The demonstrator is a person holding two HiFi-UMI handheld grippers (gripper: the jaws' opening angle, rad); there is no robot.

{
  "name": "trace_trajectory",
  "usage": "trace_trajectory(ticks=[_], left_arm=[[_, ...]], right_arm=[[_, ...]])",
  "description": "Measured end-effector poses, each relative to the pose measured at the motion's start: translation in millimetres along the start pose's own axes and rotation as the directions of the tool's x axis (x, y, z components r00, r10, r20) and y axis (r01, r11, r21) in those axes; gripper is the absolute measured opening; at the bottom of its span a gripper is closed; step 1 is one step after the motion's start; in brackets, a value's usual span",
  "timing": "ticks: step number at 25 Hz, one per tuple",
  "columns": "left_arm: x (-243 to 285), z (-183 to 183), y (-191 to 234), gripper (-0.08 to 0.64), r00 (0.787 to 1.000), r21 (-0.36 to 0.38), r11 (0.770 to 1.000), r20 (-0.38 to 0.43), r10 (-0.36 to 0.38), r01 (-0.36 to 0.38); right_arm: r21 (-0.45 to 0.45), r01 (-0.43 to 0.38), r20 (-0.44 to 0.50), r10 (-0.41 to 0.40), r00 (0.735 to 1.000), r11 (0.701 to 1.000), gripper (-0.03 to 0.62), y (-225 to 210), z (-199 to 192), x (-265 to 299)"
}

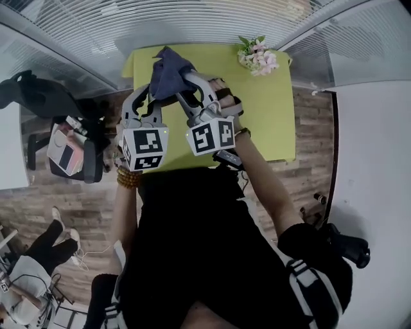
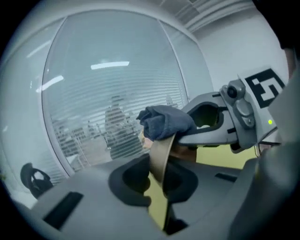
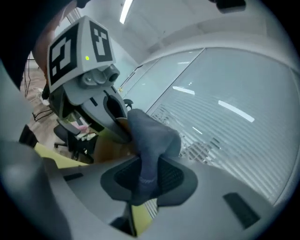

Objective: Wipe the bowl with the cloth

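Both grippers are lifted in front of the glass wall, above the green table (image 1: 270,115). My left gripper (image 2: 157,180) is shut on the thin rim of a tan bowl (image 2: 159,152), which stands on edge between its pads. My right gripper (image 3: 147,180) is shut on a dark blue cloth (image 3: 150,140). In the left gripper view the cloth (image 2: 166,121) bunches over the bowl's top edge, with the right gripper (image 2: 211,124) just behind it. In the head view the cloth (image 1: 168,74) covers the bowl, between the left gripper (image 1: 149,99) and the right gripper (image 1: 191,83).
A small bunch of pink flowers (image 1: 258,56) lies at the table's far right corner. A black office chair (image 1: 38,96) stands at the left, a white tabletop (image 1: 379,160) at the right. Glass walls with blinds (image 1: 192,19) close the far side.
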State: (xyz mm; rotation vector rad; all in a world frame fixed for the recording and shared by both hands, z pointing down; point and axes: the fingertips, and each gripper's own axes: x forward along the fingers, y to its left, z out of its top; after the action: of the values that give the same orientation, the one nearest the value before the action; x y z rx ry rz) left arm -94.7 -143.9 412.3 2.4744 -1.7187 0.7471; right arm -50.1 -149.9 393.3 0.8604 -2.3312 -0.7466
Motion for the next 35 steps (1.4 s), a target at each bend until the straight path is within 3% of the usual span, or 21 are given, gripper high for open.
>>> trace_trajectory(ticks=[2,6,9,11,13,16,18,19,20,23,24,25,26,27,28,30,31,32,33,34,35], left_arm=[[-11.2,19.0,3.4,0.035,0.998,-0.022,1.000,0.065,0.012,-0.011],[-25.3,32.4,15.0,0.032,0.987,-0.255,0.967,0.157,0.024,0.017],[-31.7,35.9,23.2,0.037,0.978,-0.478,0.874,0.208,0.016,0.088],[-36.2,37.0,28.2,0.043,0.970,-0.580,0.806,0.240,0.030,0.119],[-39.9,33.7,33.1,0.052,0.964,-0.665,0.735,0.259,0.059,0.134],[-42.7,21.0,37.5,0.060,0.961,-0.773,0.620,0.254,0.108,0.134],[-44.7,15.5,38.4,0.063,0.958,-0.815,0.565,0.249,0.141,0.129],[-46.8,14.8,39.3,0.064,0.955,-0.829,0.544,0.252,0.158,0.129],[-49.5,14.8,40.2,0.064,0.950,-0.843,0.520,0.259,0.175,0.134],[-54.5,15.0,37.8,0.069,0.936,-0.885,0.418,0.302,0.183,0.204],[-53.7,15.3,34.4,0.078,0.931,-0.887,0.392,0.326,0.162,0.243],[-51.5,16.3,29.3,0.097,0.927,-0.875,0.393,0.355,0.123,0.283],[-48.5,18.4,23.2,0.112,0.923,-0.848,0.424,0.379,0.066,0.318],[-45.8,21.3,17.5,0.126,0.921,-0.810,0.477,0.389,0.000,0.342],[-44.4,24.5,13.9,0.138,0.924,-0.765,0.543,0.377,-0.056,0.345],[-42.4,30.3,13.0,0.138,0.949,-0.629,0.728,0.301,-0.097,0.274],[-39.7,31.7,12.5,0.135,0.965,-0.516,0.831,0.246,-0.088,0.208],[-35.8,31.6,10.7,0.095,0.979,-0.392,0.909,0.192,-0.073,0.144],[-31.9,30.9,8.2,0.052,0.987,-0.303,0.947,0.151,-0.062,0.106],[-29.5,30.7,6.2,0.049,0.989,-0.286,0.953,0.135,-0.066,0.103],[-29.1,31.5,5.1,0.049,0.986,-0.336,0.933,0.145,-0.086,0.131]], right_arm=[[0.120,0.039,0.048,-0.045,0.998,0.992,0.058,-13.2,12.5,-8.0],[0.315,0.086,0.110,-0.127,0.986,0.945,0.049,-29.9,34.0,-13.3],[0.555,0.040,0.153,-0.150,0.977,0.831,0.066,-35.2,38.6,-15.5],[0.634,0.035,0.164,-0.179,0.970,0.773,0.066,-35.7,40.2,-17.3],[0.676,0.039,0.168,-0.206,0.964,0.736,0.067,-33.3,41.4,-17.4],[0.693,0.072,0.134,-0.227,0.965,0.717,0.066,-25.3,38.7,-15.0],[0.713,0.098,0.089,-0.228,0.970,0.694,0.059,-20.0,31.1,-14.7],[0.740,0.101,0.067,-0.223,0.973,0.665,0.050,-17.0,26.8,-15.2],[0.788,0.088,0.054,-0.211,0.976,0.609,0.044,-13.9,22.7,-15.9],[0.952,-0.032,0.077,-0.140,0.987,0.303,0.051,-12.6,14.6,-16.0],[0.968,-0.059,0.090,-0.118,0.989,0.243,0.054,-15.4,13.5,-15.1],[0.968,-0.068,0.095,-0.099,0.991,0.242,0.054,-18.8,12.1,-13.8],[0.950,-0.060,0.090,-0.084,0.992,0.306,0.052,-22.3,10.2,-12.4],[0.906,-0.040,0.078,-0.073,0.994,0.421,0.043,-25.6,8.7,-11.7],[0.826,-0.014,0.065,-0.070,0.995,0.563,0.038,-28.5,8.9,-12.3],[0.569,0.035,0.059,-0.084,0.995,0.822,0.037,-33.6,17.4,-17.5],[0.414,0.058,0.067,-0.094,0.993,0.909,0.037,-34.8,25.2,-21.0],[0.262,0.078,0.080,-0.102,0.992,0.962,0.037,-33.9,34.7,-24.3],[0.126,0.096,0.094,-0.108,0.990,0.987,0.037,-31.3,44.8,-27.6],[0.019,0.117,0.107,-0.119,0.987,0.993,0.037,-28.7,53.9,-30.8],[-0.047,0.137,0.120,-0.130,0.984,0.989,0.037,-27.3,60.8,-33.9]])
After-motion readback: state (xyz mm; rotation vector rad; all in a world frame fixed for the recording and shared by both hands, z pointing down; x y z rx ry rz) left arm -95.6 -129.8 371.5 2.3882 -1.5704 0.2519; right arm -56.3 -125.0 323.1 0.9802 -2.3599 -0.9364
